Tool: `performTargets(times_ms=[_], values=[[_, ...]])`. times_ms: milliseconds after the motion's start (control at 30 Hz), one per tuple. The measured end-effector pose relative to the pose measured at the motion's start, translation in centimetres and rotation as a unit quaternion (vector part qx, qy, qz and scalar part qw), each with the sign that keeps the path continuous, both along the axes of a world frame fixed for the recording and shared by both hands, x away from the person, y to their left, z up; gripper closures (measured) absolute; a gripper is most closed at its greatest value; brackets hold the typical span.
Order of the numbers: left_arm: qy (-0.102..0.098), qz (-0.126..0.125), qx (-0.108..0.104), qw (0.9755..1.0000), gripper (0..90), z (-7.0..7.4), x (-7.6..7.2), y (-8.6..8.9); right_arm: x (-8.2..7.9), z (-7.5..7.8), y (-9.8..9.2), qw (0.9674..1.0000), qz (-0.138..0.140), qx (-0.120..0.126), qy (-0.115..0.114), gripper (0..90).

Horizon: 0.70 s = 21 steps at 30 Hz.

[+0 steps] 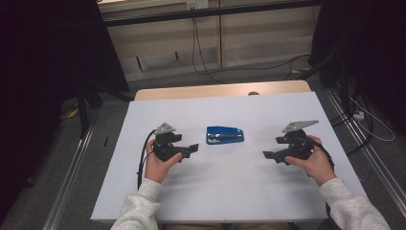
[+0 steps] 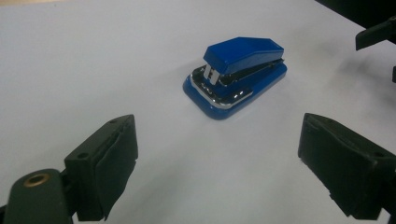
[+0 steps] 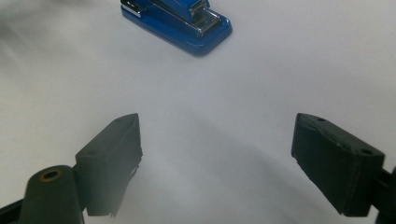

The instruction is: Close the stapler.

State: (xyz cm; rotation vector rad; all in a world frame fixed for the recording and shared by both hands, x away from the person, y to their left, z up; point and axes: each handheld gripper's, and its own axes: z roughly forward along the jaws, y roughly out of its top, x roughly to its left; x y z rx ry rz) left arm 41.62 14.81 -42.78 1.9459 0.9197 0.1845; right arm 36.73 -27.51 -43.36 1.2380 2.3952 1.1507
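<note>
Stapler (image 1: 224, 135), blue and unlabelled, lies on the white counter (image 1: 220, 191) between the released left gripper (image 1: 190, 149) and released right gripper (image 1: 268, 155).

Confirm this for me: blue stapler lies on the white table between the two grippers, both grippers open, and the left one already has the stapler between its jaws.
One thing is off: the left gripper is open, but its jaws are empty. The left gripper view shows the blue stapler lying on the white table ahead of them, untouched. The right gripper is open too.
</note>
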Motion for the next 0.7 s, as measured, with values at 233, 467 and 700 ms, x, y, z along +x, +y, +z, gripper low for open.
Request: performTargets(times_ms=[233,467,700], values=[[-0.004,-0.001,0.000,1.0000,10.8,0.1,-0.8,0.9,-0.7,0.2,-0.2,1.0000,0.004,0.000,0.000,14.6],[-0.005,0.004,0.006,1.0000,10.2,-0.2,-1.4,1.9,-1.3,0.2,-0.4,1.0000,0.007,0.000,0.002,14.1],[-0.006,0.012,-0.002,0.9999,10.0,0.0,-1.9,2.9,-1.8,0.2,-0.5,0.9999,0.009,-0.004,0.004,14.1]])
